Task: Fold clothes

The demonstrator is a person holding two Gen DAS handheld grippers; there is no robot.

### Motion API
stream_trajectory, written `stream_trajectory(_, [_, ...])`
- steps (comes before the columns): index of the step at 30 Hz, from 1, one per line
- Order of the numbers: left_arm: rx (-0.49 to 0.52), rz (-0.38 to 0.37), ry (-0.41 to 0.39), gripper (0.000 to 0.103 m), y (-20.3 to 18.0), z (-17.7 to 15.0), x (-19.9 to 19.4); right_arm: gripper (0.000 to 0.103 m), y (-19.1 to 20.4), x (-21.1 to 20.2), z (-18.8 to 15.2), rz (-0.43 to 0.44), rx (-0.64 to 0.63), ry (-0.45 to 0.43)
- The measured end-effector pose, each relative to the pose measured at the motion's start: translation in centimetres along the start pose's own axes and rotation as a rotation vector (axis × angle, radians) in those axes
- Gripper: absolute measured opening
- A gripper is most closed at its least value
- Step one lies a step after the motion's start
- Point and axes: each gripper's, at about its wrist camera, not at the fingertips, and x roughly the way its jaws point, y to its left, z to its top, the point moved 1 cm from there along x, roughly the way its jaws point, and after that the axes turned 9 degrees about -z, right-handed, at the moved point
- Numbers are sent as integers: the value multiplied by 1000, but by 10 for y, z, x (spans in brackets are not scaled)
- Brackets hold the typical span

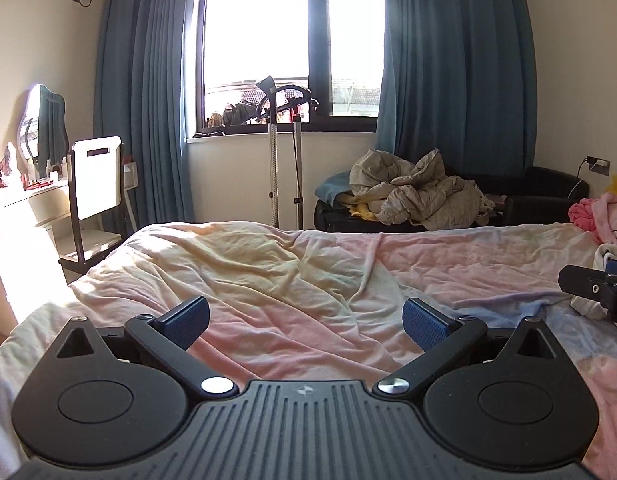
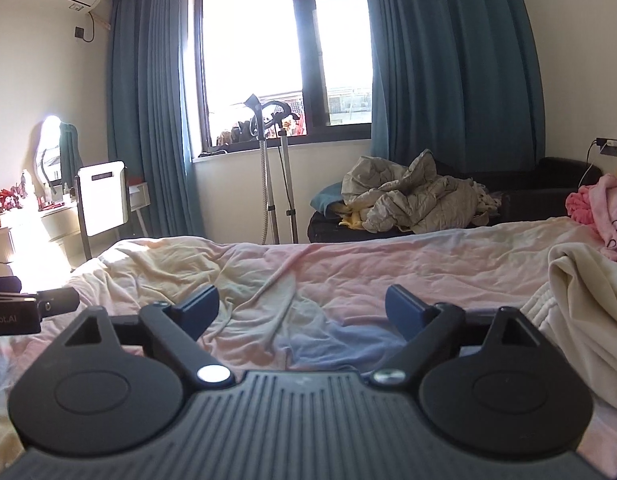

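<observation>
My left gripper (image 1: 306, 322) hangs open over the rumpled pastel bedsheet (image 1: 268, 272), nothing between its blue pads. My right gripper (image 2: 302, 312) is also open and empty above the same sheet (image 2: 348, 268). A cream-white garment (image 2: 584, 304) lies crumpled on the bed just right of the right gripper; in the left wrist view its edge (image 1: 588, 304) shows beside the right gripper's body (image 1: 596, 290). Pink clothes (image 2: 604, 212) are heaped at the bed's far right, with the pink heap (image 1: 604, 216) showing in the left wrist view too. The left gripper's tip (image 2: 52, 302) pokes in at the left of the right wrist view.
Beyond the bed a dark sofa (image 1: 548, 196) holds a grey quilt (image 1: 420, 192). A garment steamer stand (image 1: 274, 152) is under the window between blue curtains. A white chair (image 1: 96, 184) and a dressing table with a mirror (image 1: 40, 128) are at the left.
</observation>
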Motion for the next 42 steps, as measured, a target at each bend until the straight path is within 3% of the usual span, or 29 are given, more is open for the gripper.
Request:
stream_trajectory(5, [0, -34, 19, 103, -2, -5, 5, 103, -7, 11, -7, 11, 28, 30])
stream_trajectory(16, [-12, -33, 40, 103, 1, -7, 7, 103, -7, 15, -11, -24, 4, 37])
stream_trajectory(42, [-33, -26, 3, 103, 4, -7, -5, 103, 12, 10, -16, -28, -76, 24])
